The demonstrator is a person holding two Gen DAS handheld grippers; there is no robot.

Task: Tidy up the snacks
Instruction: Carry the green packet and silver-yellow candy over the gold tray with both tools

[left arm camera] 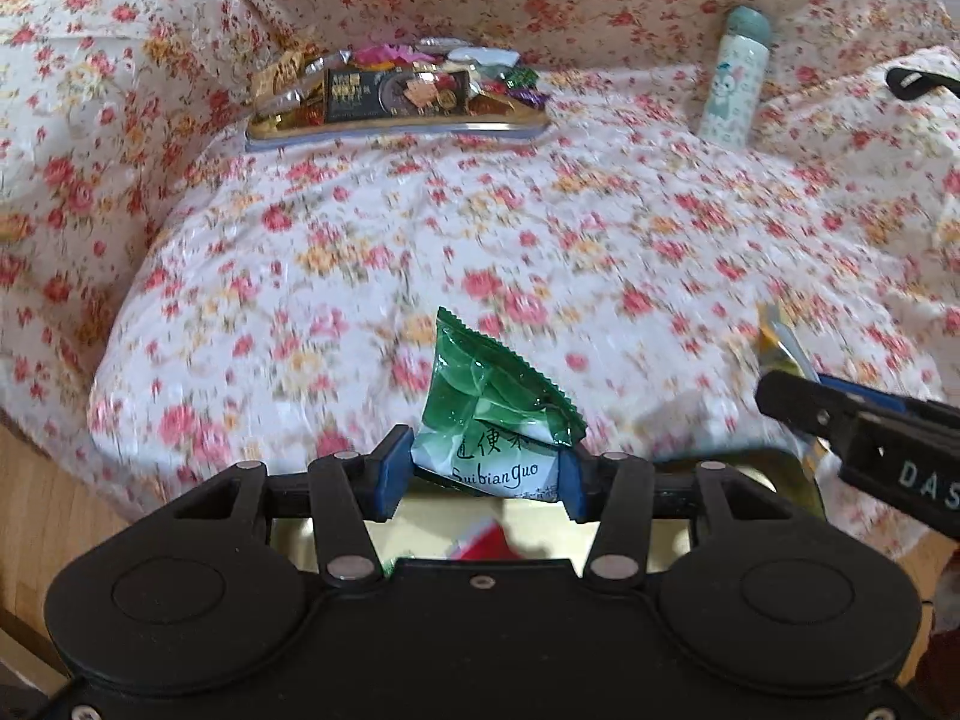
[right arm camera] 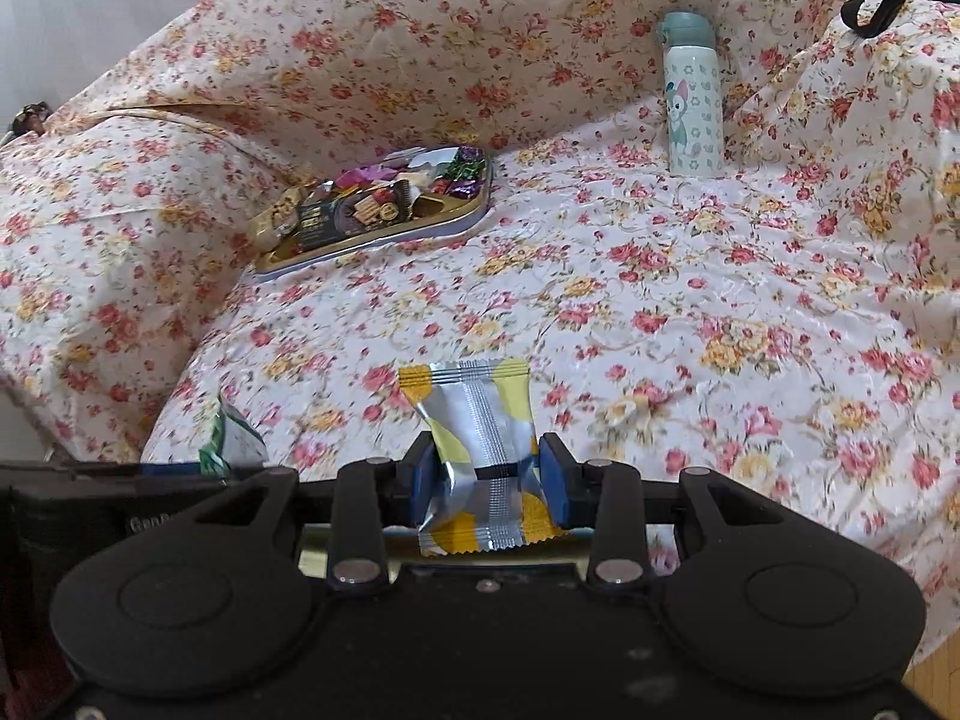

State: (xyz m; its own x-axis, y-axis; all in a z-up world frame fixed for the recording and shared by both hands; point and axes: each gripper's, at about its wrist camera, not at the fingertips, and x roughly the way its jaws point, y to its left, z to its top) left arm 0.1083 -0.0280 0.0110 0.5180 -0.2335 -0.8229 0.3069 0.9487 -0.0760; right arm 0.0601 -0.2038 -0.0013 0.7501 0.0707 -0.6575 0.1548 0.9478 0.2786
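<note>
Pinching a green-and-white crinkled foil snack packet [left arm camera: 492, 414] between blue pads, left tongs [left arm camera: 486, 474] held above a floral-covered sofa seat [left arm camera: 540, 228]. Clamped on a yellow-and-silver foil snack packet [right arm camera: 480, 456], right tongs [right arm camera: 489, 474] just beside the left, over the same seat. Resting further back near the backrest, a shallow metal tray [right arm camera: 420, 234] heaped with mixed wrapped sweets, well apart from both packets. Standing upright off to the right, a pale teal cartoon-printed bottle [right arm camera: 690, 102].

Snack tray [right arm camera: 384, 243] lies on the cloth [right arm camera: 660, 312], bottle [right arm camera: 693, 102] far right.
</note>
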